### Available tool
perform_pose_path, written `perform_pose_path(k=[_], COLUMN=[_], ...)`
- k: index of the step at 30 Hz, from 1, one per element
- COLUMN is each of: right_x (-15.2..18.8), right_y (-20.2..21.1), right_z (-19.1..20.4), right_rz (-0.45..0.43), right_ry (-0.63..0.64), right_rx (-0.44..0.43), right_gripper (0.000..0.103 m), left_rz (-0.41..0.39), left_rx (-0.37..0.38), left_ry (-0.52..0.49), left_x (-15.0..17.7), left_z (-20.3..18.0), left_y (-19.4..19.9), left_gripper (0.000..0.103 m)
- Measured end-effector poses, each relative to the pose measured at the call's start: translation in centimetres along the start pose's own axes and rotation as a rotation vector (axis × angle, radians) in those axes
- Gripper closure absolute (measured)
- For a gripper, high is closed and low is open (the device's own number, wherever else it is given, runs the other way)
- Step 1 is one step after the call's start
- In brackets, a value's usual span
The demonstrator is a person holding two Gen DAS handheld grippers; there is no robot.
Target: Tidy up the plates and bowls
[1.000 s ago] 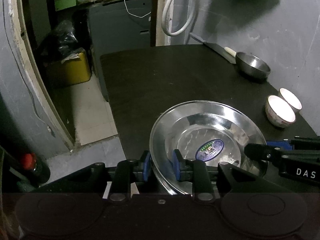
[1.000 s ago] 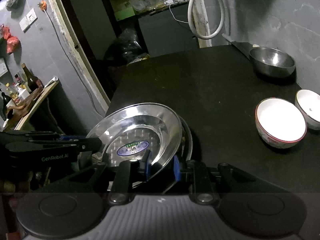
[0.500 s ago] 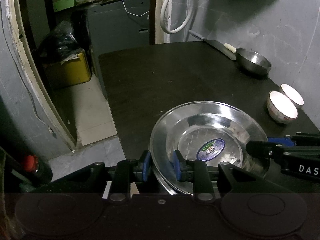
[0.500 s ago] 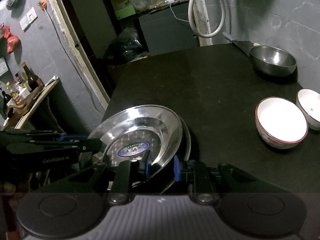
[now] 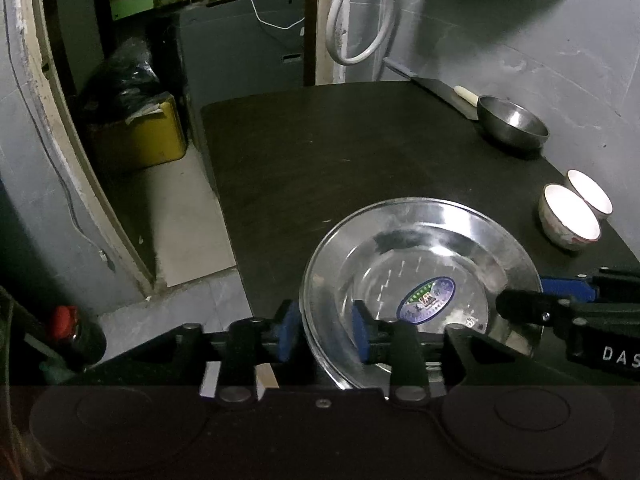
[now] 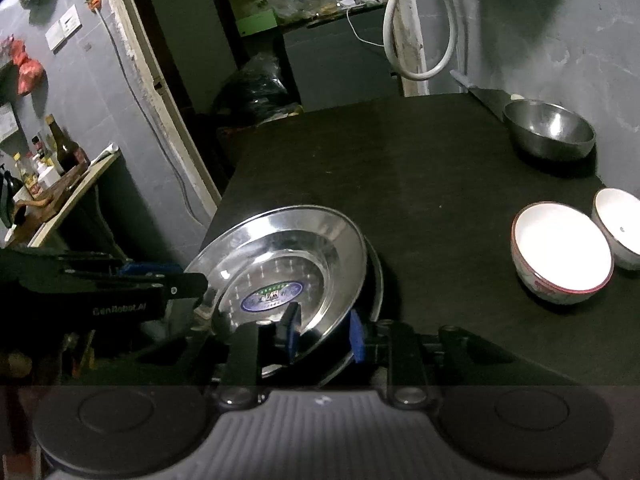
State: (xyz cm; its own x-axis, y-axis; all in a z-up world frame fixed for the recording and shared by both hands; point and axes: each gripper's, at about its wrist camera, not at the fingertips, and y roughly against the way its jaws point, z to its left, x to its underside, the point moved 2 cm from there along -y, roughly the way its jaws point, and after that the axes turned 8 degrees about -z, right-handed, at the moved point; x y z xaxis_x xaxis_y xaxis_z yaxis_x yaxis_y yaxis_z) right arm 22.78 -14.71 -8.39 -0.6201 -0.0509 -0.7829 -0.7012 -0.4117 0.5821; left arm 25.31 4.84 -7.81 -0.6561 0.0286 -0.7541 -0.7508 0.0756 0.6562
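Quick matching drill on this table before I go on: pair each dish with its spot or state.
Things:
1. steel plate
2. steel bowl
3. red-rimmed white bowl
4. second white bowl

Places:
A. far corner, by the wall
B. at the right table edge, partly cut off in the right wrist view
C. rim between both grippers' fingers
D. just left of the other white bowl

Pairs: 1-C, 2-A, 3-D, 4-B
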Motion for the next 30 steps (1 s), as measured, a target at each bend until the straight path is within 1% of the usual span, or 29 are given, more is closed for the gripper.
perform_pose_path(k=[2,3,6,8,10,11,12,13,14,16,19,21,23,25,27,30], right_x=[0.0,0.0,-0.1,-0.2,-0.4,-0.6,-0.8,-1.0,-1.3,-2.1,-3.5,-4.5,-5.5,-6.5,-7.2,-8.4], right_y=[0.1,0.1,0.3,0.5,0.8,1.0,1.3,1.5,1.7,2.3,2.9,2.8,2.5,1.9,1.1,-0.7], right_z=[0.1,0.1,-0.1,-0.3,-0.8,-1.2,-1.7,-2.3,-3.0,-4.8,-8.4,-10.8,-12.8,-14.7,-16.5,-18.8], right_rz=[-0.003,-0.004,-0.016,-0.026,-0.038,-0.044,-0.055,-0.067,-0.080,-0.118,-0.182,-0.207,-0.234,-0.256,-0.268,-0.277], right_ry=[0.007,0.012,0.019,0.022,0.020,0.018,0.015,0.010,0.005,-0.018,-0.114,-0.169,-0.188,-0.192,-0.196,-0.250], right_rx=[0.001,0.007,0.006,0.010,0.018,0.026,0.039,0.053,0.066,0.102,0.127,0.154,0.193,0.227,0.261,0.314], right_gripper=[0.065,0.061,0.056,0.050,0.045,0.040,0.034,0.028,0.025,0.010,0.003,0.002,0.002,0.002,0.002,0.006], left_rz=[-0.005,-0.012,-0.033,-0.049,-0.074,-0.086,-0.099,-0.114,-0.127,-0.136,-0.113,-0.096,-0.116,-0.142,-0.146,-0.145], left_rx=[-0.007,-0.012,-0.029,-0.042,-0.047,-0.044,-0.043,-0.039,-0.033,-0.014,0.012,0.033,0.054,0.078,0.103,0.119], left_ry=[0.001,0.002,0.008,0.018,0.037,0.050,0.063,0.078,0.096,0.133,0.194,0.233,0.250,0.225,0.190,0.176], left_x=[-0.1,-0.2,-0.6,-1.0,-1.6,-1.9,-2.4,-3.0,-3.7,-5.1,-7.4,-9.0,-10.4,-12.2,-14.1,-17.0], left_z=[-0.1,-0.1,-0.1,-0.1,-0.2,-0.3,-0.4,-0.6,-0.8,-1.5,-2.9,-4.1,-5.3,-7.1,-9.0,-12.3], left_y=[0.0,0.1,0.2,0.2,0.3,0.1,0.0,-0.3,-0.6,-1.6,-3.8,-5.7,-7.3,-9.2,-11.3,-14.8], left_gripper=[0.046,0.042,0.031,0.018,0.011,0.005,0.002,0.001,0.001,0.001,0.001,0.001,0.001,0.001,0.001,0.001])
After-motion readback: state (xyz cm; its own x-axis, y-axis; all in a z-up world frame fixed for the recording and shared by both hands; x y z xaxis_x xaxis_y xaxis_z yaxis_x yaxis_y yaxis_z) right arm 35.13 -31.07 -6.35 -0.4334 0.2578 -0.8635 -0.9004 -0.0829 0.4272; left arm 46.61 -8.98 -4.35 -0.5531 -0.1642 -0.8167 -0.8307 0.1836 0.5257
